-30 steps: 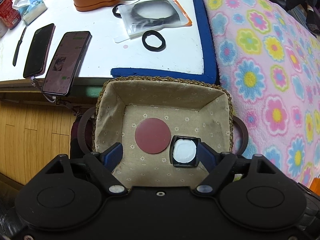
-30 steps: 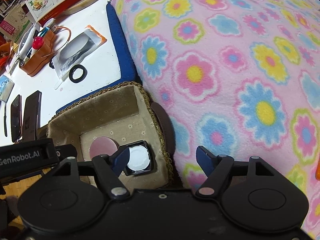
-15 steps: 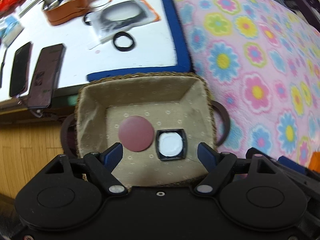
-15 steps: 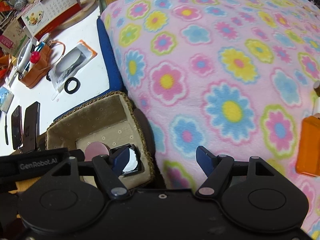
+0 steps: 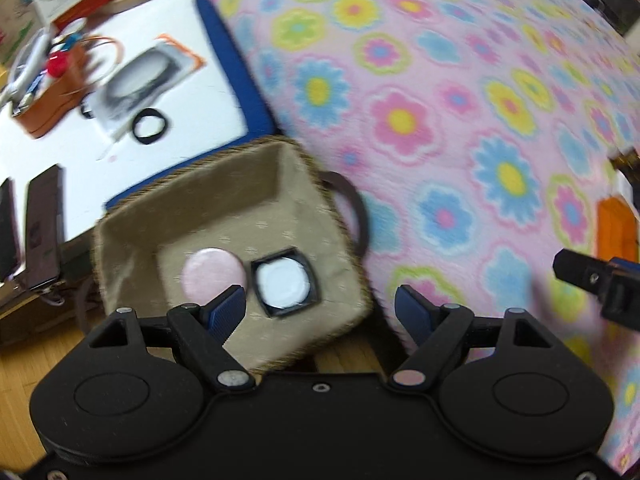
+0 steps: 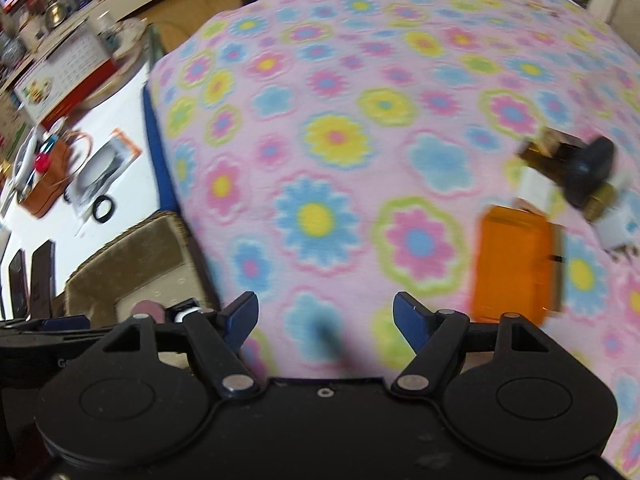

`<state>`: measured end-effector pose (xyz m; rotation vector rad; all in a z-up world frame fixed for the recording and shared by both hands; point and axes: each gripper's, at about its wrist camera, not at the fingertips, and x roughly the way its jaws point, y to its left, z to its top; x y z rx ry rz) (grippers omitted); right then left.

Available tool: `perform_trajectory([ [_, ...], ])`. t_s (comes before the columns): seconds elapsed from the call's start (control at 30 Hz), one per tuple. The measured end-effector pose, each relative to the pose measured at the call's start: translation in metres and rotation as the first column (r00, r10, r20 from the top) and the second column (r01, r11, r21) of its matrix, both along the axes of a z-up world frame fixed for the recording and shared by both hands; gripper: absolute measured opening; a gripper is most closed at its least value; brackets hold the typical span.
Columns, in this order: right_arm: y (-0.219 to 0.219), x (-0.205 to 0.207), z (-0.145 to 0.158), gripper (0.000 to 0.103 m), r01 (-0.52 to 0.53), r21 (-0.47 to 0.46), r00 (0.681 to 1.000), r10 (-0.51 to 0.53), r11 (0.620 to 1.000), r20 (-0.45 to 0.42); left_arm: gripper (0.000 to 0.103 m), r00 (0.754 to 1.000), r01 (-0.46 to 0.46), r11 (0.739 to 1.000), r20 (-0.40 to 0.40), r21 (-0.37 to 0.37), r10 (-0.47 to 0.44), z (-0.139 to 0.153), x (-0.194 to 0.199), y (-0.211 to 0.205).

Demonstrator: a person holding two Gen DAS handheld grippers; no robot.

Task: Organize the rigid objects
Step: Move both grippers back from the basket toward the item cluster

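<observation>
We see bright, even light, motion blur smearing the floral blanket (image 6: 360, 160), glare whitening the round disc (image 5: 212, 274), and fisheye bending at the edges.

A: In the left wrist view I see a white table (image 5: 192, 92) at the upper left. On it stand a brown leather case (image 5: 50, 108) with pens, a clear plastic pouch (image 5: 140, 80), and a black ring (image 5: 149, 127) just beside the pouch.

B: I see them too. Two dark phones (image 5: 42, 232) lie at the left edge. A flowered pink blanket (image 6: 360, 140) fills the right.
</observation>
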<state>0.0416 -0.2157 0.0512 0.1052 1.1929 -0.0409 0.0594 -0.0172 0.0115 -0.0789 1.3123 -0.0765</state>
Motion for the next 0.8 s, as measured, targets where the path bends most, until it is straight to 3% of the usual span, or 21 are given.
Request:
perform_trajectory([
  [0.43,-0.109,-0.041,0.012,0.077,0.193,-0.024,0.981,-0.192,0.981,0.035,0.078,0.988,0.149,0.988,0.053,-0.029,-0.147,0.008,-0.022,-0.071],
  [0.8,-0.178,-0.052,0.010,0.078,0.375,-0.088,0.927,-0.370,0.923,0.067,0.078,0.952,0.286,0.958,0.119,-0.011,-0.283,0.010,-0.014,-0.148],
])
